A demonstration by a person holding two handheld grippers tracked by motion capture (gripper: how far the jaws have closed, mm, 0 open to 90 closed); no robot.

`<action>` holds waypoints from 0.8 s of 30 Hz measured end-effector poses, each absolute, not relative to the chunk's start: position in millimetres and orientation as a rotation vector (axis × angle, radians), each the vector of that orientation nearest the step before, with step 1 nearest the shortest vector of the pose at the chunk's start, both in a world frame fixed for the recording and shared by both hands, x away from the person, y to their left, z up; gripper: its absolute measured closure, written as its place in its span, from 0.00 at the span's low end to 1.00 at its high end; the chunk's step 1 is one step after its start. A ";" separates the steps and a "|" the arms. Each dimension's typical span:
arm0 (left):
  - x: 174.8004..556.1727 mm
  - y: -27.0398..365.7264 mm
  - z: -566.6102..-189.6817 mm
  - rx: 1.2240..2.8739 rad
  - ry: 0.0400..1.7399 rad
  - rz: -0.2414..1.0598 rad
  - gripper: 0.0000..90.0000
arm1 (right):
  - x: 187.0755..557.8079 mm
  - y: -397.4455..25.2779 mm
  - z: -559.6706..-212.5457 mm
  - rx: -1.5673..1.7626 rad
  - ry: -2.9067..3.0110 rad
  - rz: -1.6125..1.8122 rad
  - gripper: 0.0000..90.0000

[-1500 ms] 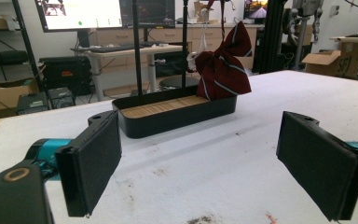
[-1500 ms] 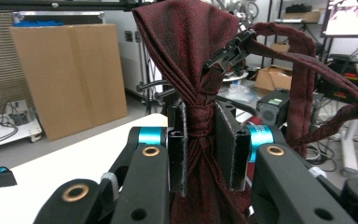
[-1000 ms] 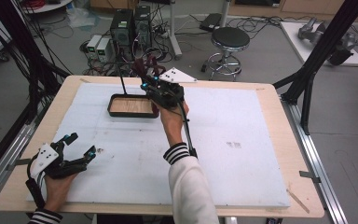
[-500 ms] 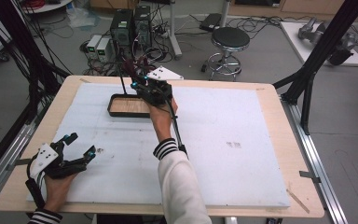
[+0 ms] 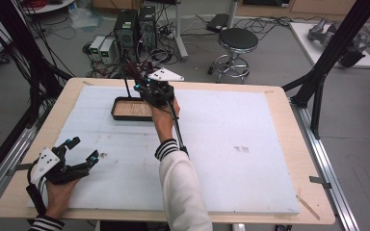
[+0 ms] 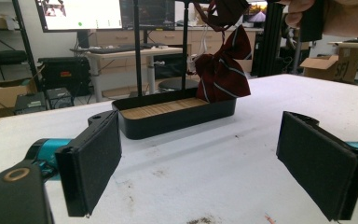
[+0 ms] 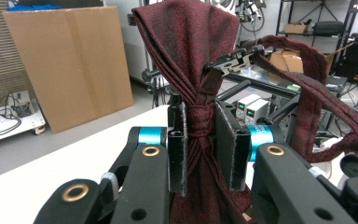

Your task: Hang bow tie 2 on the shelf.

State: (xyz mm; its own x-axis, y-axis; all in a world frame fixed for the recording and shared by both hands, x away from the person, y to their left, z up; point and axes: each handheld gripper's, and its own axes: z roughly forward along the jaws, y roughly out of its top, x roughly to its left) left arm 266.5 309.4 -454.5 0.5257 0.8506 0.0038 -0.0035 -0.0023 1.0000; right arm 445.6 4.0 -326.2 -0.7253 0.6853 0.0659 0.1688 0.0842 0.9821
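The dark red, pre-tied fabric bow tie (image 7: 196, 112) with pale diagonal stripes is the object of the work; you hold it by its centre knot, pinched between the two black pads of your right gripper (image 7: 200, 144). Seen along that gripper's jaws, one wing of the tie fans upward above the knot, and the neck strap with its small metal clasp (image 7: 235, 59) loops off to one side.

Nearest you in the high view, your left gripper (image 5: 79, 155) rests at the near left of the white foam-board table cover (image 5: 250, 144), jaws spread wide with nothing between them. Its own view looks between the two open pads (image 6: 93, 163) across bare board toward the tray.

Farther out, your right gripper (image 5: 149, 86) is raised over the shallow black rectangular tray with a wooden floor (image 5: 127, 109), from which two thin black upright rods (image 6: 137, 51) rise. From the left gripper view the bow tie (image 6: 223, 70) hangs at the tray's far end, its lower wing at or just above the rim; whether it touches the wooden floor cannot be told.

Judged from this: the pick-up and carry look complete. Remaining are to settle the tie in the tray or on its rods, whichever is intended, open the right jaws, and draw the hand clear without snagging the trailing strap.
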 end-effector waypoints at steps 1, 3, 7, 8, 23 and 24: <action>266.5 309.7 -454.5 1.424 0.789 0.797 0.16 | 447.0 5.3 -326.3 0.846 1.957 1.678 0.84; 266.5 309.8 -454.4 1.425 0.790 0.795 0.16 | 449.0 7.2 -326.5 0.850 1.956 1.677 0.84; 266.5 309.8 -454.5 1.422 0.790 0.793 0.16 | 452.6 10.0 -329.1 0.859 1.962 1.658 0.84; 266.4 309.8 -454.4 1.422 0.789 0.794 0.16 | 453.2 10.2 -329.9 0.866 1.964 1.652 0.84; 266.1 310.0 -454.5 1.420 0.787 0.795 0.16 | 466.8 13.2 -344.1 0.937 1.983 1.614 0.84; 266.2 309.9 -454.6 1.417 0.788 0.794 0.16 | 467.4 13.2 -344.3 0.939 1.987 1.613 0.84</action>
